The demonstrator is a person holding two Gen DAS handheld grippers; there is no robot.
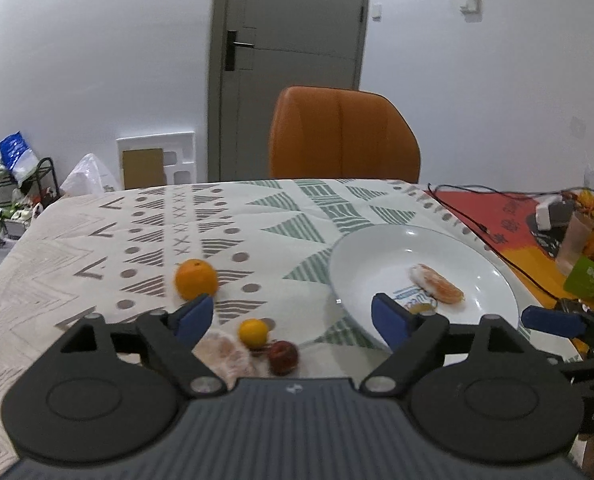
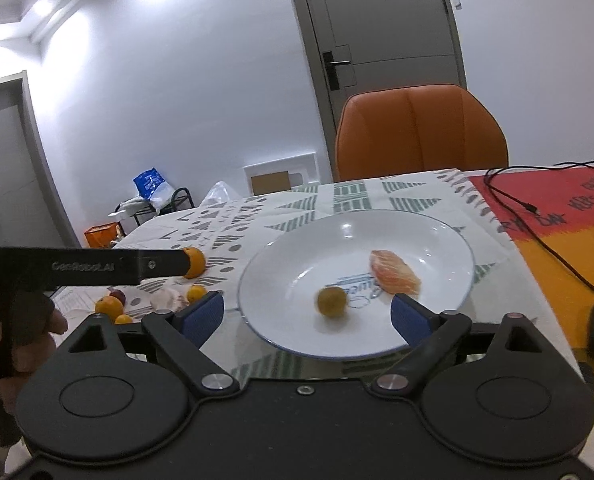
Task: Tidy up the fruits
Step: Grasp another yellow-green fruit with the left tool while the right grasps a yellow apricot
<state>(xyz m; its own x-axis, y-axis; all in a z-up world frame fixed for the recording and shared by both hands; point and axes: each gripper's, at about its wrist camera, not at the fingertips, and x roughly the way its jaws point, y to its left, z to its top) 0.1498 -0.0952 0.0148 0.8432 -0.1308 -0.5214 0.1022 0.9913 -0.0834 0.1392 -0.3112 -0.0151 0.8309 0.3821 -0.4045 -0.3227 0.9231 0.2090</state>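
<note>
right tongs [image 2: 307,316]: wide apart, empty, over the near rim of the plate [image 2: 437,332], likely just let go | small yellow fruit [image 2: 331,301] blurred inside plate, round, no long axis | peeled segment [image 2: 395,273] beside it, long axis near-left to far-right | left tongs [image 1: 293,320]: wide apart, empty, above loose fruit [image 1: 253,333] on tabletop [image 1: 97,248], big orange [image 1: 196,279] beyond

Light: you get bright ceiling glow upper left in the right view.
Glare: highlights on your plate [image 2: 437,240].
Blur: the small fruit [image 2: 331,301] smears.
Edges: your door [image 1: 297,60] bows; corners darken.
</note>
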